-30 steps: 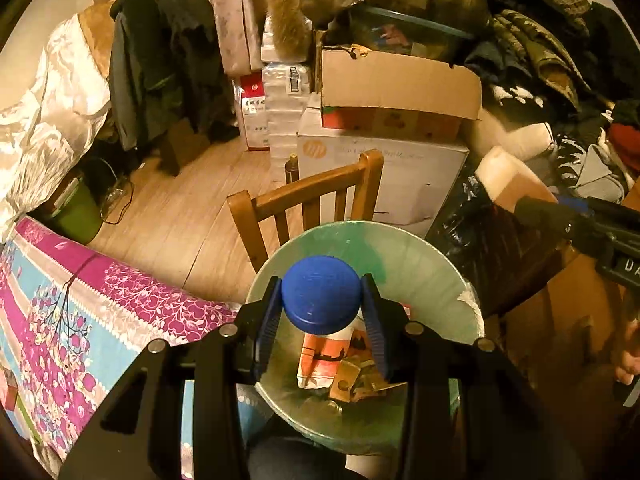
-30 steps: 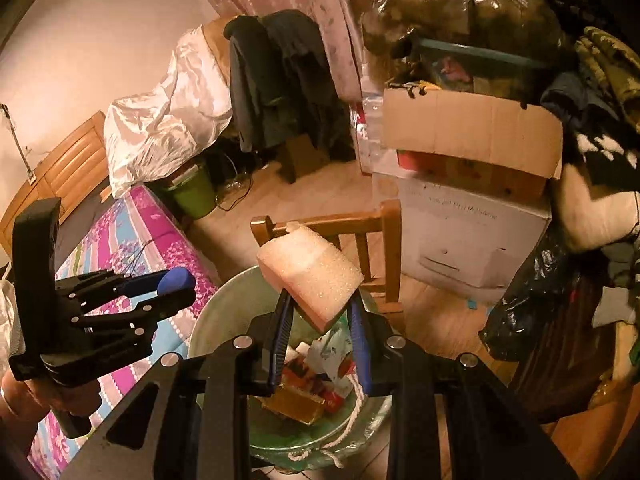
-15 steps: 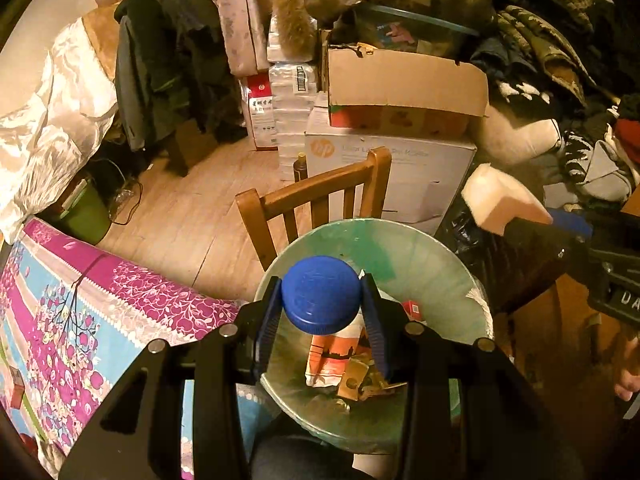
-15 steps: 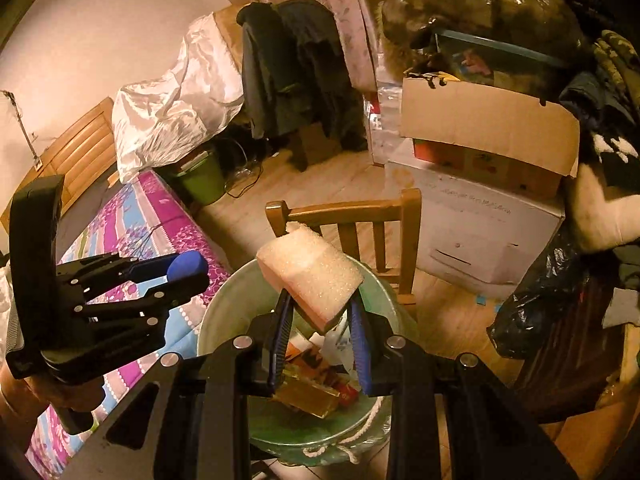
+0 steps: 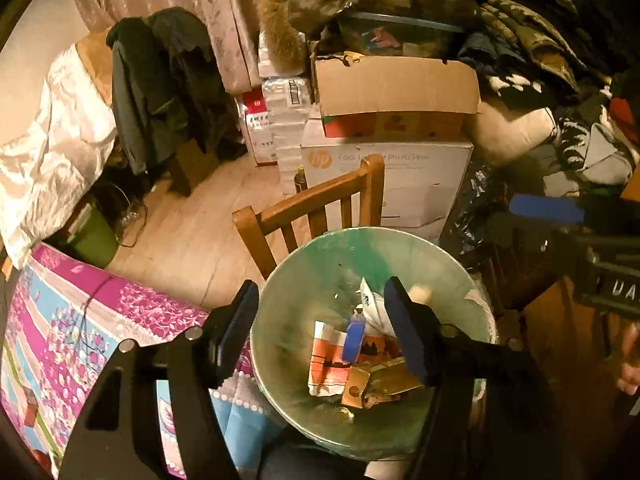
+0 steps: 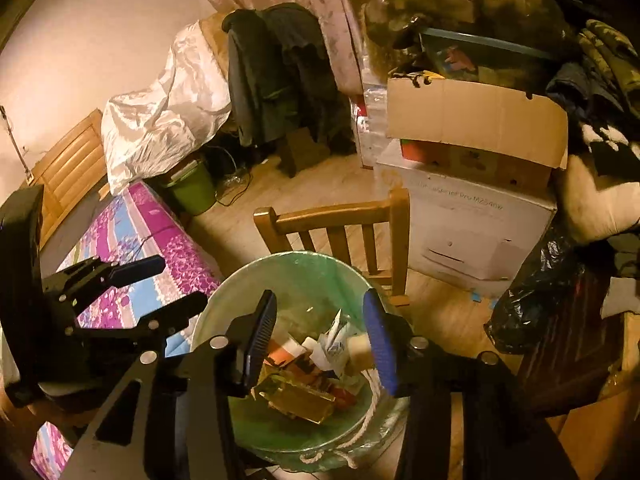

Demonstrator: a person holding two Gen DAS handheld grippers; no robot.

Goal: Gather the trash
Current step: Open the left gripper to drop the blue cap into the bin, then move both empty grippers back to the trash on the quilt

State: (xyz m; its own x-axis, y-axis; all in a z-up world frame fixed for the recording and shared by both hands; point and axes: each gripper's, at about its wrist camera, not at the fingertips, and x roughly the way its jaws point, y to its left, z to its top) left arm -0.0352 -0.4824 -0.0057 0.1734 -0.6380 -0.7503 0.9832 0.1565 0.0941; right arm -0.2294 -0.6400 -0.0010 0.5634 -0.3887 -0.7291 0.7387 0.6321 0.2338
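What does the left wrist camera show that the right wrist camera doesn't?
Only the left wrist view shows the blue cap lying in the bin. Only the right wrist view shows the wooden headboard and the bin's white drawstring. Both show the green-lined trash bin, the wooden chair behind it, and both grippers, left gripper and right gripper, jaws opening, nothing between them.

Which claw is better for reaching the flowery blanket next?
Left, probably. The left claw hangs at the edge of the flowery blanket. The right claw is over the bin, farther from it. Both are opening with nothing between their jaws.
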